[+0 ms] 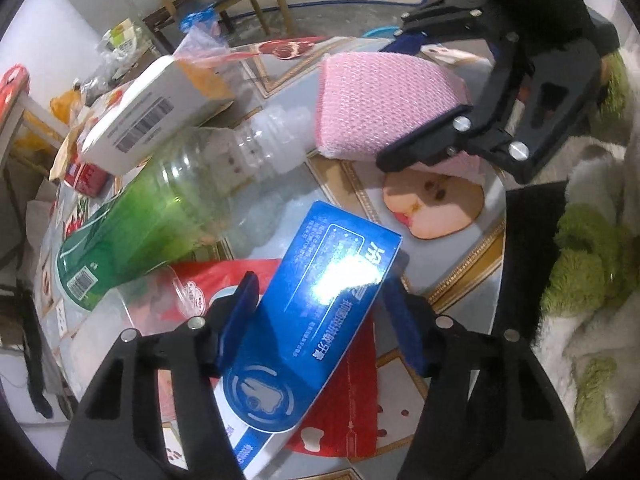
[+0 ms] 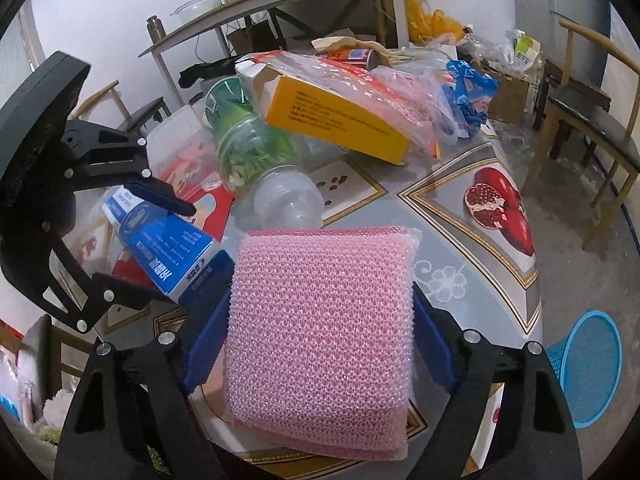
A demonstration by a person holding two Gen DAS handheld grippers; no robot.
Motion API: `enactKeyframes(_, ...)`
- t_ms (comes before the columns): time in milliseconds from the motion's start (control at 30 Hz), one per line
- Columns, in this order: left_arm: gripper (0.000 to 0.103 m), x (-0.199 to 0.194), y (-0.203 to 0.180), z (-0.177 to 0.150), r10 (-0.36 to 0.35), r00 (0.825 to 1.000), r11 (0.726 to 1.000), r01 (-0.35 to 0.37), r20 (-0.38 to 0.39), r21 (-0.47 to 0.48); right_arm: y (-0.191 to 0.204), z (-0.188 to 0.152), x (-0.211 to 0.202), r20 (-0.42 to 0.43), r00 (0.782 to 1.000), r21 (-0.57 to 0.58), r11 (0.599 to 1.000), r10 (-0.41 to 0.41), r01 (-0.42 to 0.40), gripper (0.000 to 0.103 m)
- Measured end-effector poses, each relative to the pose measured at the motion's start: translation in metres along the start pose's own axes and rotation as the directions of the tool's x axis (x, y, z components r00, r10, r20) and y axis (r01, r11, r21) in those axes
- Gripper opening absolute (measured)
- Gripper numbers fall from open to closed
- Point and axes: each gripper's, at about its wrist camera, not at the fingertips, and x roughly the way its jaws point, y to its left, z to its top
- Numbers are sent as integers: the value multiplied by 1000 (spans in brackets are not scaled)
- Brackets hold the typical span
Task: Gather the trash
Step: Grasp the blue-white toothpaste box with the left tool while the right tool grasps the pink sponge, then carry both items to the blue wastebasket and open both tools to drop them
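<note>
On the left, our left gripper [image 1: 320, 316] has its blue pads on either long side of the blue box [image 1: 320, 300], which lies on a red packet [image 1: 352, 400] near the table's [image 2: 460, 216] front edge. The box's long axis runs straight out along the fingers, so the jaws cross its narrow width; they look seated on its sides, pinching it. Just beyond it to the left lies the green-labelled bottle [image 1: 132, 220], mouth toward the middle, with a white carton [image 1: 152, 116] resting across it.

To the right, our right gripper [image 2: 320, 320] straddles the pink sponge [image 2: 320, 336], pads against its two side edges, gripping it across the width. The sponge sits near the front edge too, just right of the box.

At far right, on the floor beyond the table, stands a blue mesh basket [image 2: 584, 368]. We judge that it is the bin, and our right hand is the nearer one to it.
</note>
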Motion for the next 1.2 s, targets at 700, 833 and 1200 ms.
enactKeyframes(700, 50, -124, -20, -7, 259, 938, 936, -185, 230, -300, -12, -4, -71, 209, 974, 174, 977, 89, -127, 78)
enactKeyframes(833, 48, -161, -10, -8, 313, 894, 890, -159, 320, -428, -17, -4, -89, 261, 960, 195, 969, 100, -154, 77)
enactKeyframes(1200, 46, -190, -6, 67, 266, 798, 857, 60, 541, -511, -74, -33, -159, 411, 912, 316, 937, 3, -146, 77)
